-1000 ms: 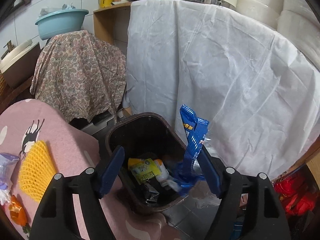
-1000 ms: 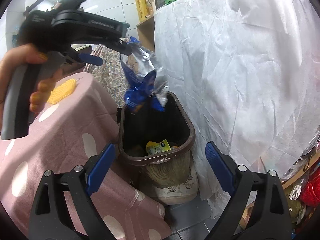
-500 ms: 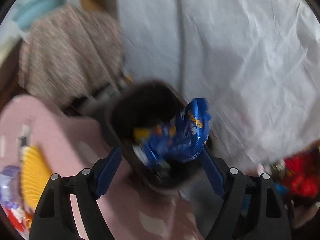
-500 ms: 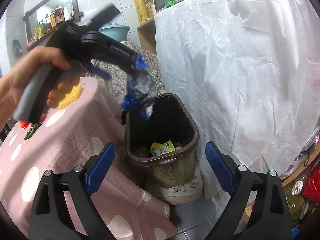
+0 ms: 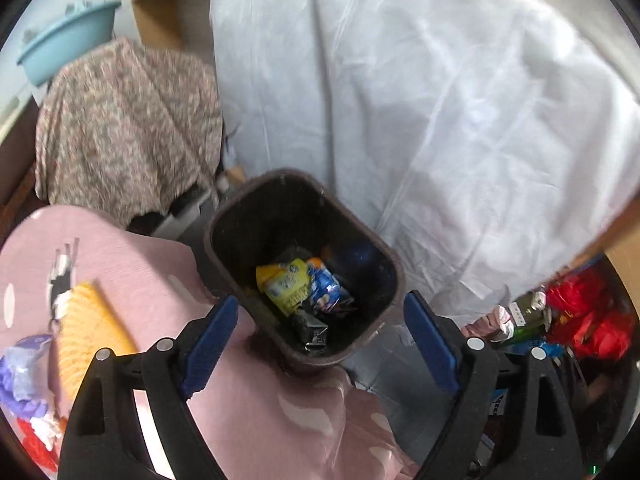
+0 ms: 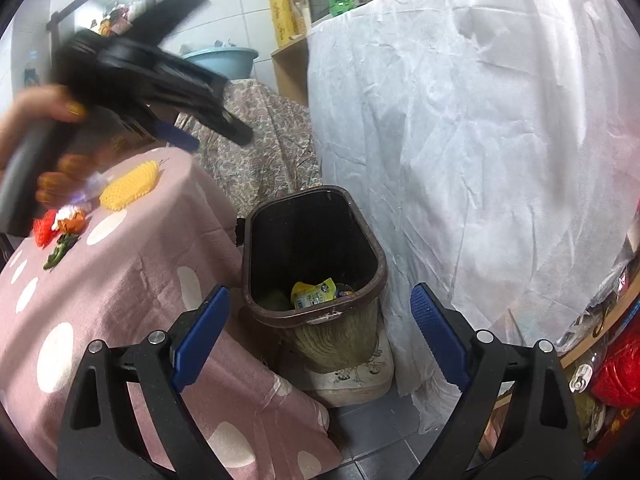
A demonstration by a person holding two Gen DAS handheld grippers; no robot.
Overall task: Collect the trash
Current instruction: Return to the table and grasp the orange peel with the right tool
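Observation:
A dark brown trash bin [image 5: 224,216] stands on the floor beside the pink table; it also shows in the right wrist view [image 6: 376,256]. Inside lie a blue wrapper [image 5: 326,290] and a yellow packet [image 5: 282,284], the packet also visible in the right wrist view [image 6: 314,294]. My left gripper [image 5: 320,340] is open and empty above the bin's near rim; it appears blurred over the table in the right wrist view [image 6: 212,132]. My right gripper [image 6: 320,332] is open and empty, low in front of the bin. A yellow foam net [image 5: 86,328] and other scraps [image 6: 60,220] lie on the table.
The pink dotted tablecloth [image 6: 120,280] hangs left of the bin. A white sheet [image 6: 460,120] covers furniture behind and right of it. A floral cloth [image 5: 128,128] drapes something behind. Red bags and bottles [image 5: 580,316] crowd the floor at the right.
The blue wrapper left my left gripper and dropped into the bin. The left gripper has swung back toward the table. The right gripper has barely moved.

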